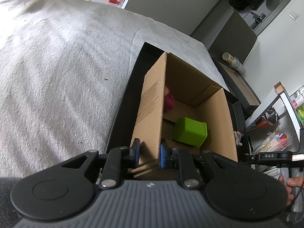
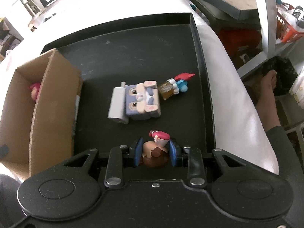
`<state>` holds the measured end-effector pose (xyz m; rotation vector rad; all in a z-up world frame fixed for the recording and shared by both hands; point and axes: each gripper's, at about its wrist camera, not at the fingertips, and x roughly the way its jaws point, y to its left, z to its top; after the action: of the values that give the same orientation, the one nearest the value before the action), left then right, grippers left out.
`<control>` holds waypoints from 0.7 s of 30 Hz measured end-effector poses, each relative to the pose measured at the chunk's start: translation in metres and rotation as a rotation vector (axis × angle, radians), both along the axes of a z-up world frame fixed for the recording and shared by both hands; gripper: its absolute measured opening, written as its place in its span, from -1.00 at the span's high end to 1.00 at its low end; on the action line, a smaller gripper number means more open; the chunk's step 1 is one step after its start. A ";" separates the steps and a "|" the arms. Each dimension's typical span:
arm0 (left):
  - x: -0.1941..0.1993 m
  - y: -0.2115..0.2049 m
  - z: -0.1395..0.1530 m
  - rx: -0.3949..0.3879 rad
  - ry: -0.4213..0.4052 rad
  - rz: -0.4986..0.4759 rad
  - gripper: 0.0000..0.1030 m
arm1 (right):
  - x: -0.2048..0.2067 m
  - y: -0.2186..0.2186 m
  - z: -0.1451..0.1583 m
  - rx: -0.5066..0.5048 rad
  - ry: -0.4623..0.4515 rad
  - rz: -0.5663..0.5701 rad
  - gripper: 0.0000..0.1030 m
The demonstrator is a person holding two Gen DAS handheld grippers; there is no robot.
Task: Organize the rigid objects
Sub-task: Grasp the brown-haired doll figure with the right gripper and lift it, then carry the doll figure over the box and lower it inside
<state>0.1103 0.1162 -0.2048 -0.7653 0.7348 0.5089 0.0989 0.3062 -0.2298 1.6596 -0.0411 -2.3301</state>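
Black tray [image 2: 201, 60] bare ahead; right claw [image 2: 155, 149] grips figurine [image 2: 154, 152].

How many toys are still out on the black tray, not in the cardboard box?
3: a grey-purple rabbit block toy mid-tray, a red-and-blue figurine touching its far-right corner, and a brown-haired figurine between the right gripper fingers. The box may hide others.

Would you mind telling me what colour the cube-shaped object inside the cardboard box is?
The cube is bright green, seen best in the left wrist view.
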 end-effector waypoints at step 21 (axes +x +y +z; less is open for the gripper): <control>0.006 -0.012 0.009 0.132 0.063 0.030 0.72 | 0.026 -0.024 0.054 -0.055 0.110 0.050 0.42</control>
<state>0.1162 0.1040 -0.1958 -0.6400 0.7409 0.6050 0.1252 0.2824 -0.1762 1.4876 -0.0405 -2.3572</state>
